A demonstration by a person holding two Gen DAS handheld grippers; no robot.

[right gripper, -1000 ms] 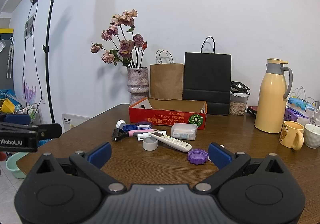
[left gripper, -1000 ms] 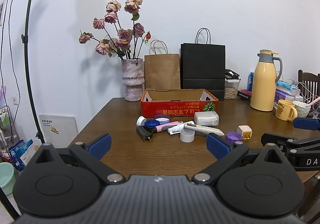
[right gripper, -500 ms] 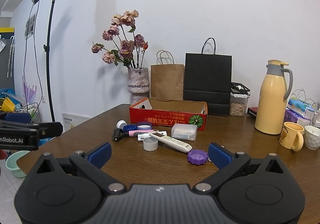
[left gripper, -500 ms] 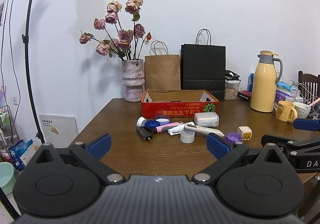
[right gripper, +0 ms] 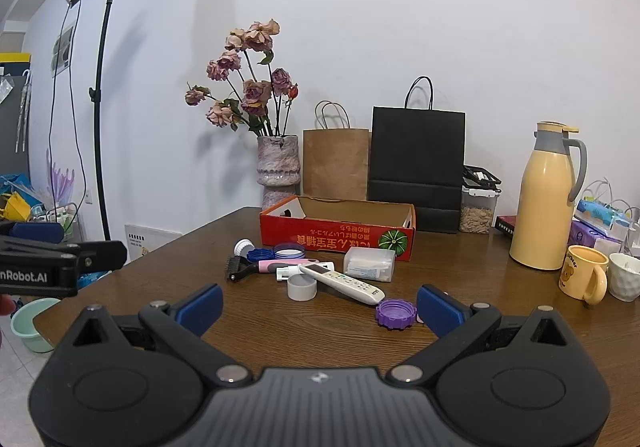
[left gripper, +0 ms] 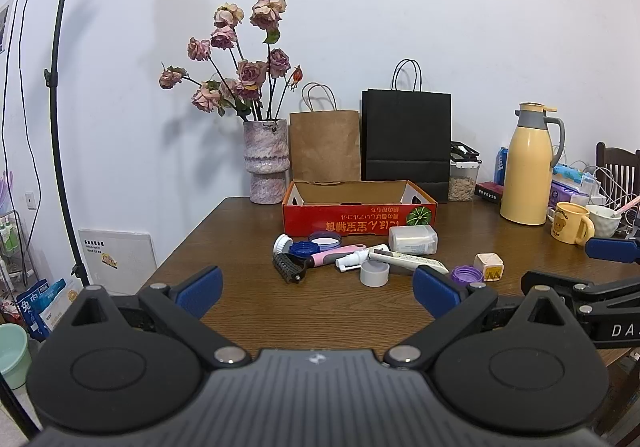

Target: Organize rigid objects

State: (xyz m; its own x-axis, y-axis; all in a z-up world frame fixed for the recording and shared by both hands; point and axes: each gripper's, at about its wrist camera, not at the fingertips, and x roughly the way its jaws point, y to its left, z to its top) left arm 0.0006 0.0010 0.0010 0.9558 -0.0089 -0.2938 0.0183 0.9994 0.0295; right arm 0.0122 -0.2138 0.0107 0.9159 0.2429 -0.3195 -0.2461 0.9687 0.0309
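A red cardboard box [left gripper: 359, 214] [right gripper: 337, 236] stands open on the brown table. In front of it lie a pink-handled roller brush [left gripper: 308, 262], a white remote [right gripper: 341, 281], a grey tape roll [left gripper: 374, 272] [right gripper: 301, 287], a clear plastic case [left gripper: 413, 240] [right gripper: 369, 263], a purple lid [right gripper: 396, 313] [left gripper: 467, 274], blue lids [left gripper: 303, 248], a small white bottle [left gripper: 355, 258] and a beige cube [left gripper: 489, 266]. My left gripper [left gripper: 318, 289] is open and empty, short of the pile. My right gripper [right gripper: 319, 305] is open and empty, near the purple lid.
A flower vase [left gripper: 266, 161], brown bag [left gripper: 325, 145] and black bag [left gripper: 406, 141] stand behind the box. A yellow thermos [left gripper: 527, 165], yellow mug [right gripper: 583, 274] and white cup [right gripper: 625, 276] are at the right. A light stand [right gripper: 100, 95] is left of the table.
Both grippers have edged slightly; the scene shifts a little downward in the left view. Nothing on the table has moved.
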